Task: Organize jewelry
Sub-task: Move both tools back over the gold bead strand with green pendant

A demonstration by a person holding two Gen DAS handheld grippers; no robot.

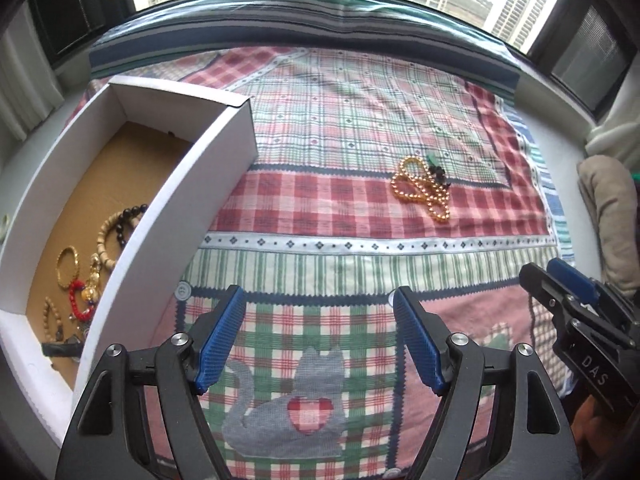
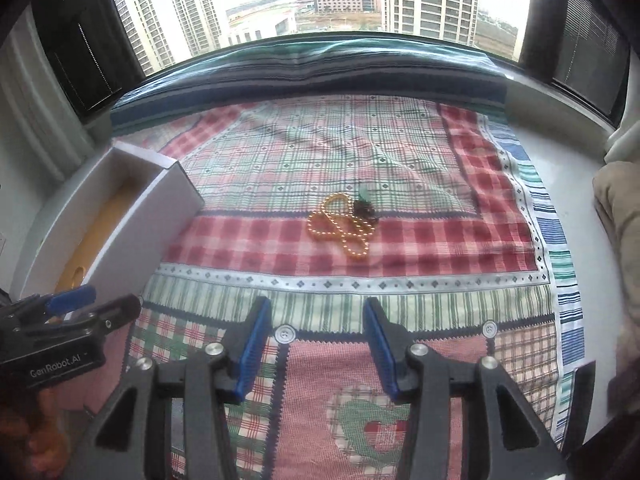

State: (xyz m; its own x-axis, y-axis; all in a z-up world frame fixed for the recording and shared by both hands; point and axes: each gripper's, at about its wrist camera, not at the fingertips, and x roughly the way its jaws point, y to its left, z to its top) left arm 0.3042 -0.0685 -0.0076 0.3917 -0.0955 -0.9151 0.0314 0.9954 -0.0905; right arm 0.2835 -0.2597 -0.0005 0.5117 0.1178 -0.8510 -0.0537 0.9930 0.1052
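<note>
A golden bead necklace with a small dark and green tassel lies coiled on the plaid cloth; it also shows in the right wrist view. A white box with a brown floor stands at the left and holds several bracelets; the box shows in the right wrist view too. My left gripper is open and empty, low over the cloth, near the box. My right gripper is open and empty, well short of the necklace. Each gripper appears at the edge of the other's view.
The cloth covers a window-sill platform with a dark cushion roll along the window. A beige cushion lies at the right edge. Window frames stand on both sides.
</note>
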